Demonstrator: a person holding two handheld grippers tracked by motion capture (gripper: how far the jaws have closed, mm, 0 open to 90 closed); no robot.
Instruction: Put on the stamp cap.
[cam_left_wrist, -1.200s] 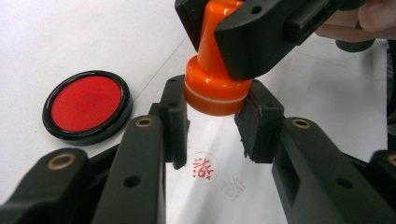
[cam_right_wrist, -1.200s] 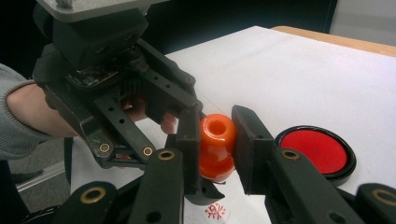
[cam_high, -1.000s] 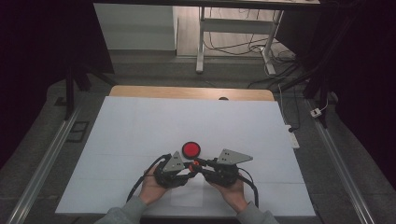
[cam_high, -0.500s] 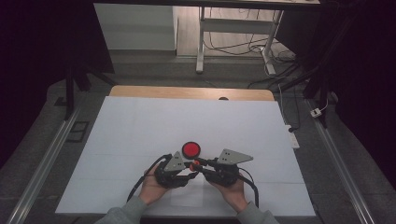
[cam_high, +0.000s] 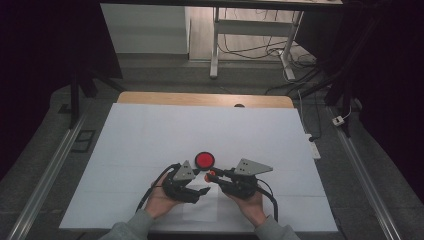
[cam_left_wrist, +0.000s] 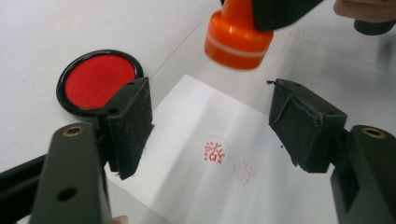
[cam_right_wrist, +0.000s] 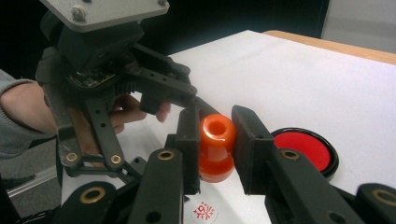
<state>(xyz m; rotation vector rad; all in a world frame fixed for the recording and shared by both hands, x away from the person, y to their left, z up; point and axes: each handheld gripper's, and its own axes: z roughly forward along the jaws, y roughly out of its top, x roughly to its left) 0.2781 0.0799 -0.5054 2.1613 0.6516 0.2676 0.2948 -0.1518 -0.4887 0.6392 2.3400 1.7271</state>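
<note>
- Where our hands meet low on the white worktop, we see an orange stamp, glossy, round and waisted, with a pale band above its base, raised just over a white paper sheet bearing two red imprints.
- Just beyond it lies a round red ink pad in a black rim.
- Our right hand-held gripper is clamped on the stamp.
- Our left hand-held gripper has just been opening; its jaws stand apart, with nothing between them.

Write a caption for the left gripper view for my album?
Open left gripper over stamped paper, orange stamp above, red ink pad beside.
</note>
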